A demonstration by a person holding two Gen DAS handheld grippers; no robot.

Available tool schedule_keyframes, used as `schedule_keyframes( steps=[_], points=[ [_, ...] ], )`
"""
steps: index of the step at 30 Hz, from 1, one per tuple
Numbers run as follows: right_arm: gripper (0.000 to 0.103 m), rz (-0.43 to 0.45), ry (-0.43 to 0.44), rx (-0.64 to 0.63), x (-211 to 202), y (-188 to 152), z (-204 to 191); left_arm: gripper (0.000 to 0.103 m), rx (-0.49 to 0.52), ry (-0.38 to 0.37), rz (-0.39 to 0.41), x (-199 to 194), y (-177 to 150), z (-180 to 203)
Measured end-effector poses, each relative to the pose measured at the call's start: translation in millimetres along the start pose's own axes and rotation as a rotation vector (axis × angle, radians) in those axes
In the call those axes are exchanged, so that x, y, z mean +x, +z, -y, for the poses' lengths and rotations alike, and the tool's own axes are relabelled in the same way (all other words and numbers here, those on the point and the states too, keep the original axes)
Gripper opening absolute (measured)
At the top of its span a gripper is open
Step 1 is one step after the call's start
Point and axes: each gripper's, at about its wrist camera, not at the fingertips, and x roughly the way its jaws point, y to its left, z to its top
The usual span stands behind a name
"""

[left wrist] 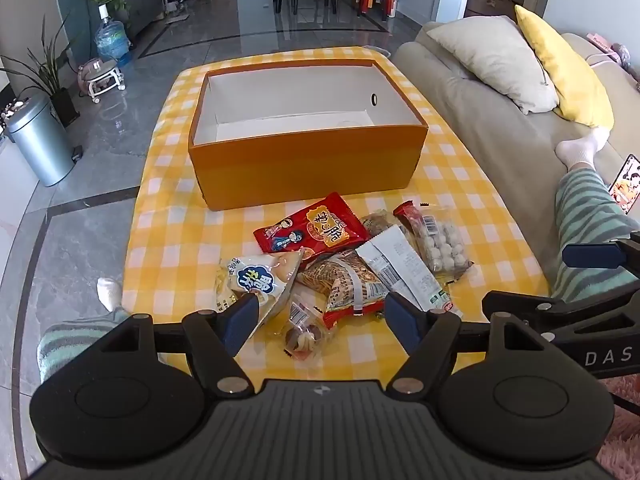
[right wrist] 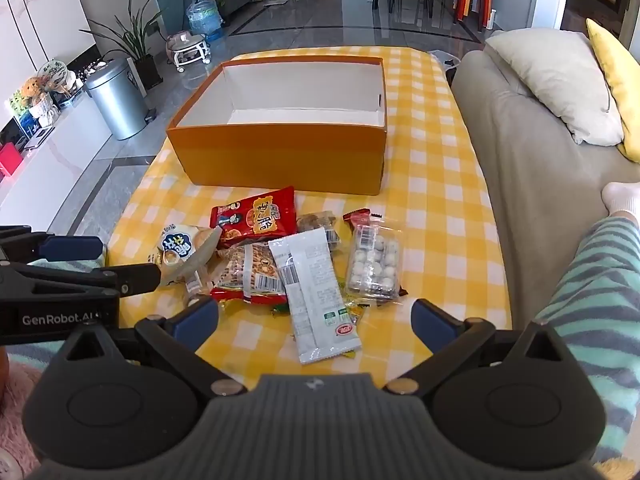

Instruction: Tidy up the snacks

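A pile of snack packets lies on the yellow checked cloth (left wrist: 168, 240) in front of an empty orange box (left wrist: 308, 160), seen also as the orange box (right wrist: 280, 160). The pile holds a red packet (left wrist: 312, 232), a white packet with a blue label (left wrist: 256, 280), a long white packet (right wrist: 316, 300) and a clear pack of white balls (right wrist: 374, 264). My left gripper (left wrist: 322, 320) hovers open above the pile's near edge, nothing between its fingers. My right gripper (right wrist: 316, 320) stands open over the long white packet, apart from it.
A beige sofa (left wrist: 500, 128) with a white and a yellow cushion runs along the right. A person's striped trouser legs (right wrist: 592, 300) flank the table. A metal bin (left wrist: 40, 140), plants and a water jug (left wrist: 110, 38) stand on the tiled floor at the left.
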Motion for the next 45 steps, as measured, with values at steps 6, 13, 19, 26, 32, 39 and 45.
schedule_keyframes(
  steps=[6, 13, 19, 26, 32, 39, 45],
  points=[
    [0.099, 0.004, -0.001, 0.000, 0.6, 0.3, -0.4, 0.084, -0.004, 0.005, -0.001, 0.5, -0.4, 1.0],
    [0.099, 0.007, -0.003, 0.001, 1.0, 1.7, -0.6, 0.084, -0.006, 0.005, 0.005, -2.8, -0.6, -0.6],
    [0.099, 0.009, -0.005, -0.002, -1.6, -1.1, -1.6, 0.084, -0.006, 0.009, 0.007, -3.7, -1.3, -0.1],
    [0.099, 0.009, -0.007, -0.003, -1.6, -1.0, -2.6, 0.084, -0.006, 0.009, 0.006, -3.7, -1.2, -0.6],
    [0.099, 0.008, -0.009, -0.004, -1.3, -1.4, -3.1, 0.084, -0.006, 0.008, 0.007, -4.5, -1.6, -0.9],
    [0.099, 0.003, -0.010, -0.008, -1.7, -0.8, -3.4, 0.084, -0.007, 0.008, 0.007, -4.7, -2.1, -1.0],
    [0.099, -0.005, -0.011, -0.010, -0.2, -1.0, -3.5, 0.084, -0.007, 0.008, 0.006, -4.7, -2.1, -0.8]
  ],
)
